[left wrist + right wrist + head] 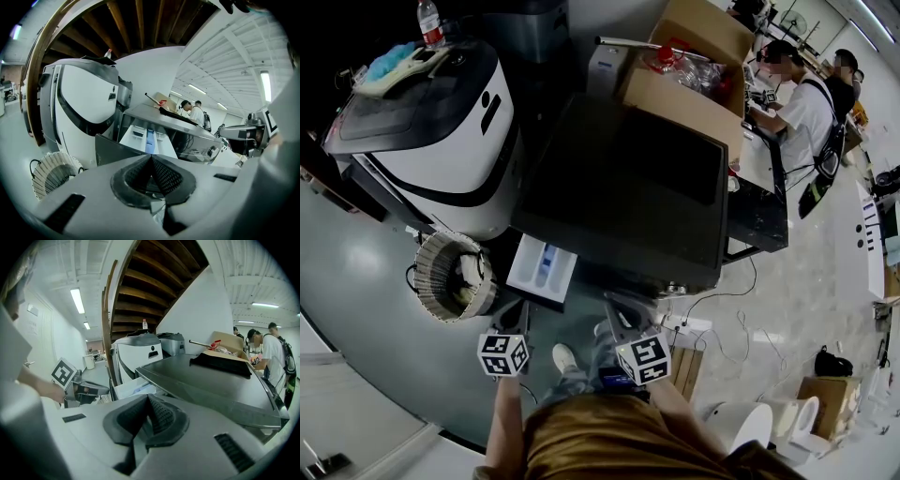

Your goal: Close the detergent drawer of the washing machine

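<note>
While the detergent drawer [542,269] sticks out at the washing machine [628,187] front, white w/ blue insert, our left gripper [151,158] & right gripper [146,398] have jaws pressed together, empty; front knob [212,151] shows only in left gripper view.

Dark grey, near black, across the top of the washing machine [628,187]. White for the detergent drawer [542,267], with a blue strip down its middle. Pale grey on the shells of the left gripper [151,158] and the right gripper [146,398], black dimpled mesh on their pads, black-and-white square markers on each cube. White with a sweeping black band on the neighbouring machine [441,141], dark grey on its lid. Cream with fine ribbed stripes on the round basket [450,277]. Brown cardboard box [675,94]. Red on the cap and label of the clear bottle [429,21]. Turquoise cloth [389,61]. Glossy grey-green floor [356,272]. Mustard-brown shirt [600,441], blue jeans [581,370], white shoe [564,356]. Dark brown wooden stairs [150,282].
</note>
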